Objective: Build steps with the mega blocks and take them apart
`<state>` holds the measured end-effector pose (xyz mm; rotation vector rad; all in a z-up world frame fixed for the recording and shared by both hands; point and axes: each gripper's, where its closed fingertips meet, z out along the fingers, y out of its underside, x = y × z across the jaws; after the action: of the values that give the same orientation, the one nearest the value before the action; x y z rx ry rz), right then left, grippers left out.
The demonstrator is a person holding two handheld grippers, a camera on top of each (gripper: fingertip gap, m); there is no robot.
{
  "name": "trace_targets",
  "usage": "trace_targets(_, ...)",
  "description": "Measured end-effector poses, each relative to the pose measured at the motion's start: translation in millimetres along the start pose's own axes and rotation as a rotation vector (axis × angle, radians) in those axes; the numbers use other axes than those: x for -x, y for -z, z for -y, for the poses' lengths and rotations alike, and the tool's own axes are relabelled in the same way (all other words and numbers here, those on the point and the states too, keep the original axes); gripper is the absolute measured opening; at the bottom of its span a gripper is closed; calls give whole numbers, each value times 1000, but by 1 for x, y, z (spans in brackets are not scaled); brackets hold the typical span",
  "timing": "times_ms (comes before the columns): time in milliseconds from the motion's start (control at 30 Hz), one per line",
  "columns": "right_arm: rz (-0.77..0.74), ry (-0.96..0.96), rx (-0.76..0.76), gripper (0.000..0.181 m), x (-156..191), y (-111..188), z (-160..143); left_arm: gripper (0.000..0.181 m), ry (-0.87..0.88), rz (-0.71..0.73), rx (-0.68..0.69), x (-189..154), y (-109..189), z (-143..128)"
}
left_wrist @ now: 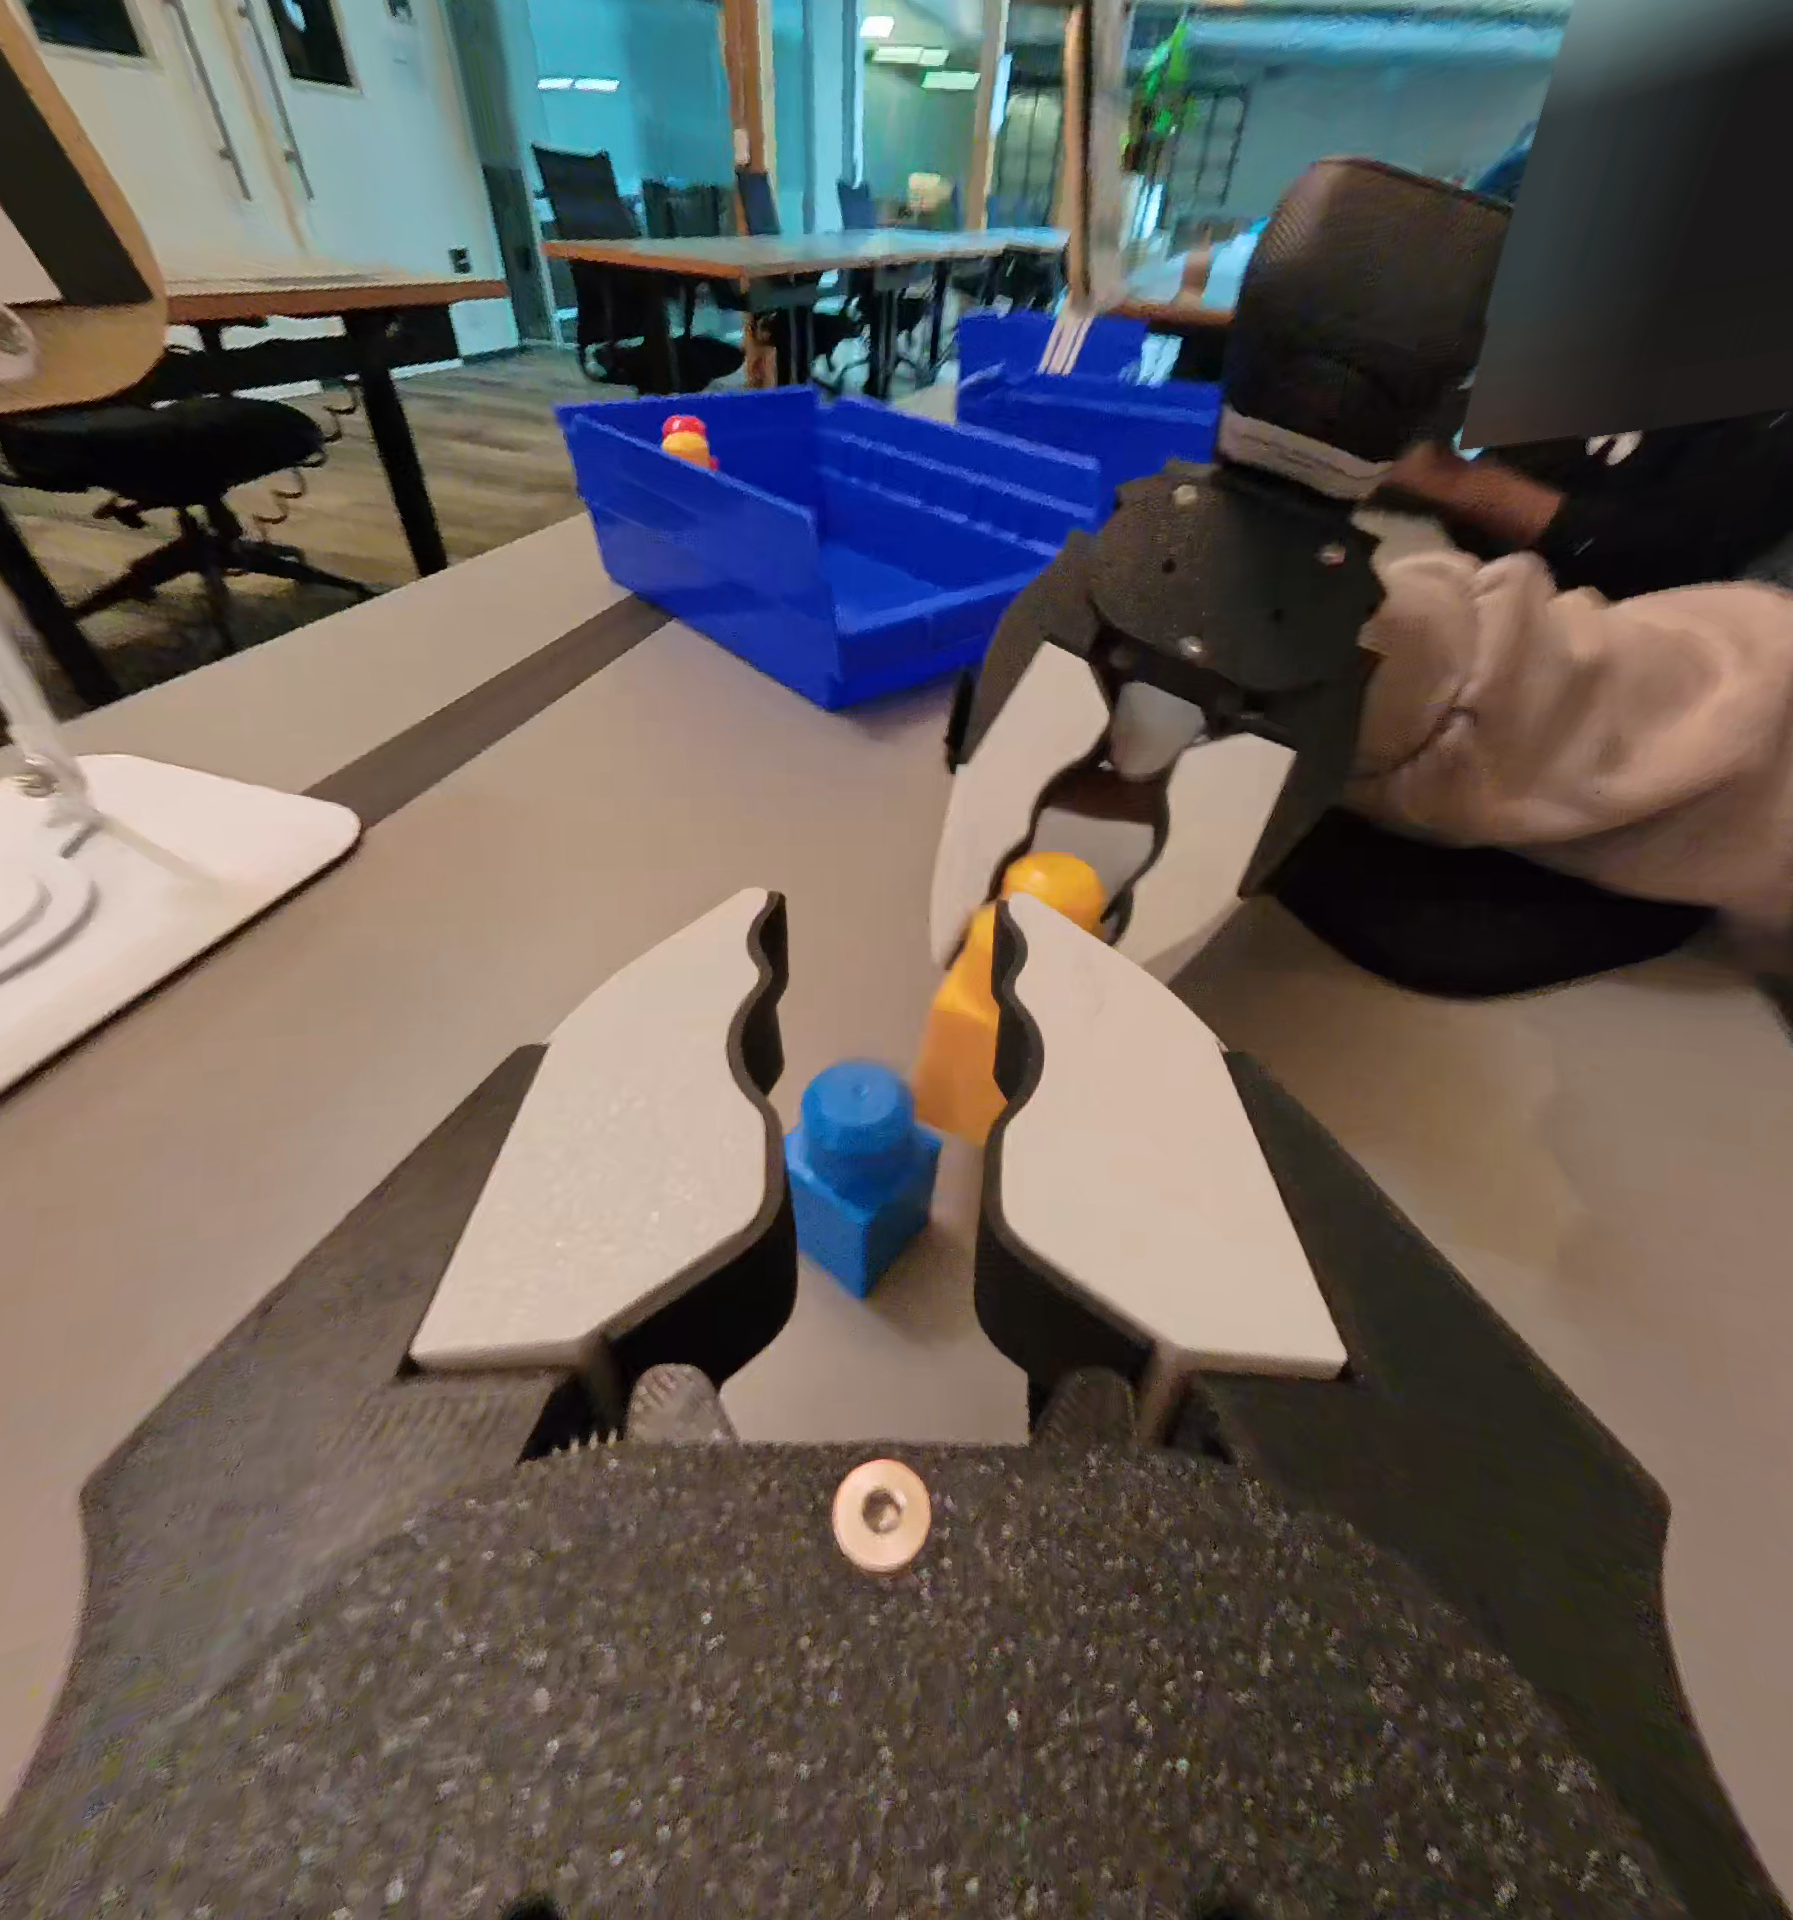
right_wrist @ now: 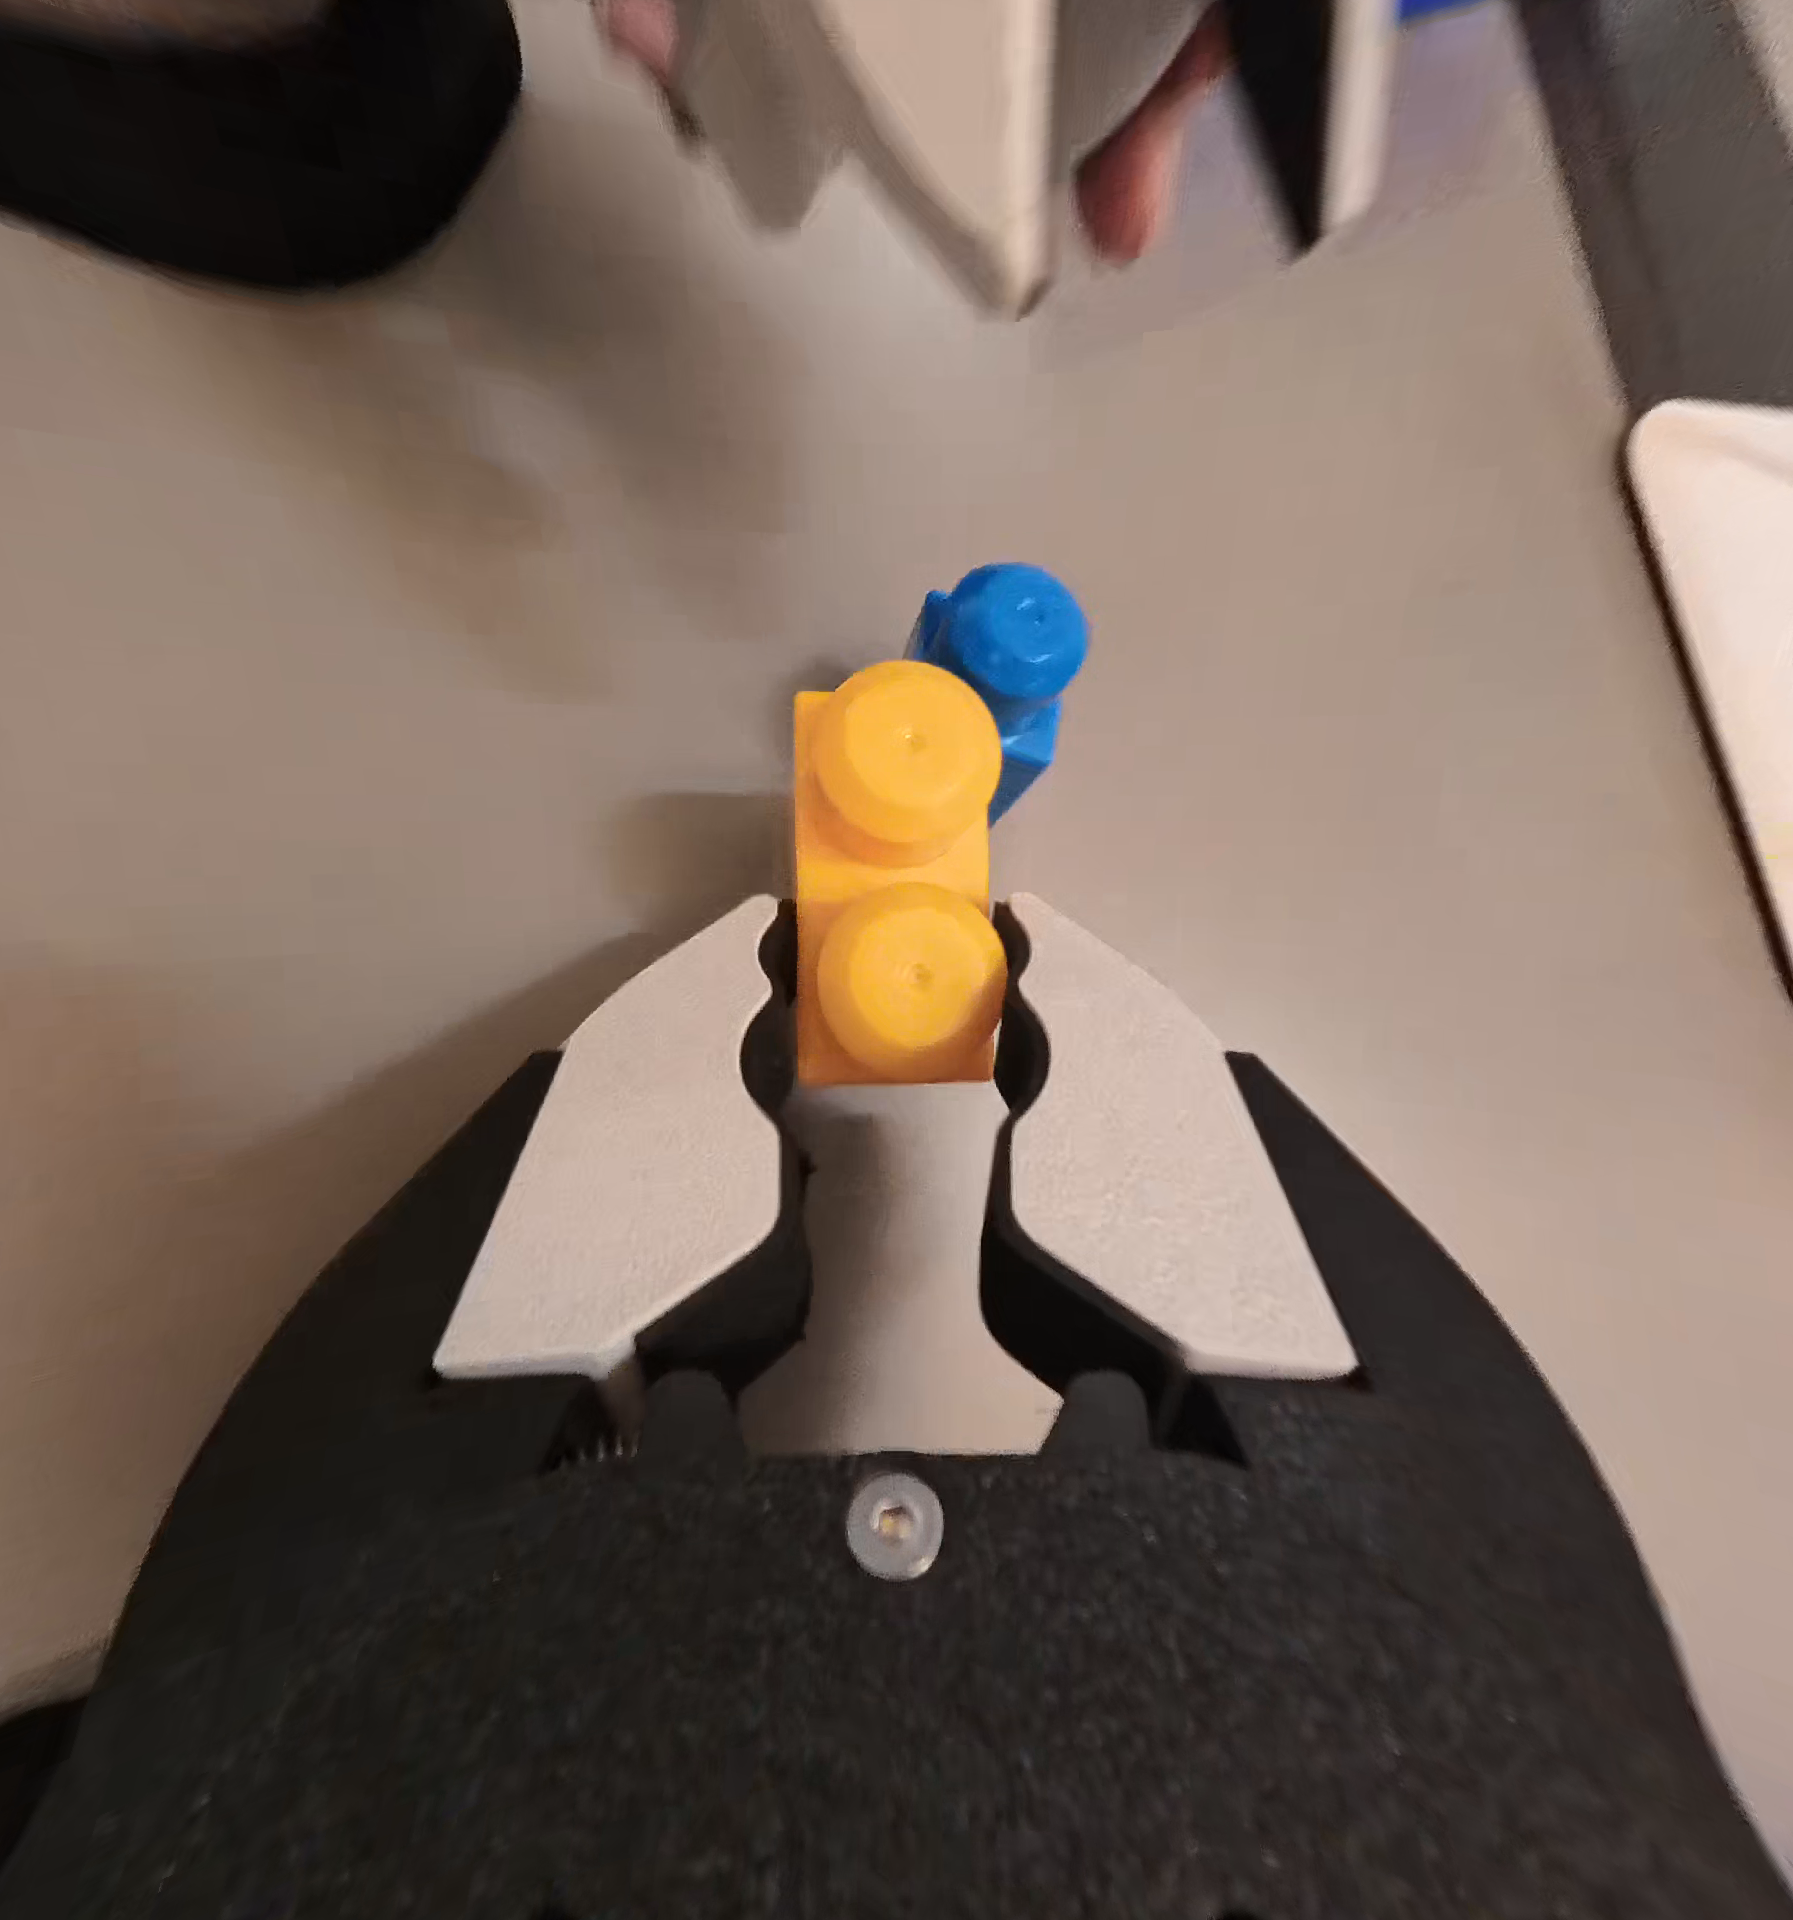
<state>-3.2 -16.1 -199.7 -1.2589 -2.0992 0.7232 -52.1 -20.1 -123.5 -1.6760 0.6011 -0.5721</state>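
A yellow two-stud block (right_wrist: 897, 894) stands on the grey table (right_wrist: 352, 623). My right gripper (right_wrist: 894, 914) is shut on its near end, one finger on each side. A blue one-stud block (right_wrist: 1017, 665) stands right behind the yellow block's far end. In the left wrist view the blue block (left_wrist: 861, 1174) sits between the fingers of my left gripper (left_wrist: 887, 914), which is open, with a gap on the block's right side. The yellow block (left_wrist: 959, 1039) is just beyond it, held from above by the right gripper (left_wrist: 1048, 914). The left gripper (right_wrist: 1017, 208) shows blurred at the top of the right wrist view.
A blue bin (left_wrist: 819, 540) stands at the table's far edge with a red and yellow block (left_wrist: 686, 442) inside; a second blue bin (left_wrist: 1079, 395) is behind it. A white lamp base (left_wrist: 92, 894) lies to the left. A person's sleeve (left_wrist: 1598, 748) is at the right.
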Motion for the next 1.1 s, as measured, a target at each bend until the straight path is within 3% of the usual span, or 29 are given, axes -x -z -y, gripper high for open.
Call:
trace_targets(200,52,-250,-704,36,-28,76,78,50,74,-76,-221,-10,8,33)
trace_targets(333,90,-340,-960,35,-31,107,105,53,111,-131,-357,-30,7,59)
trace_targets(567,132,-338,-954,35,-14,87,116,39,118,-160,-400,-46,3,70)
trace_targets(967,177,-325,-930,35,-1,72,120,37,112,-201,-367,-52,3,64)
trace_targets(1100,167,-328,-904,39,-7,77,116,37,117,-184,-383,-39,16,69)
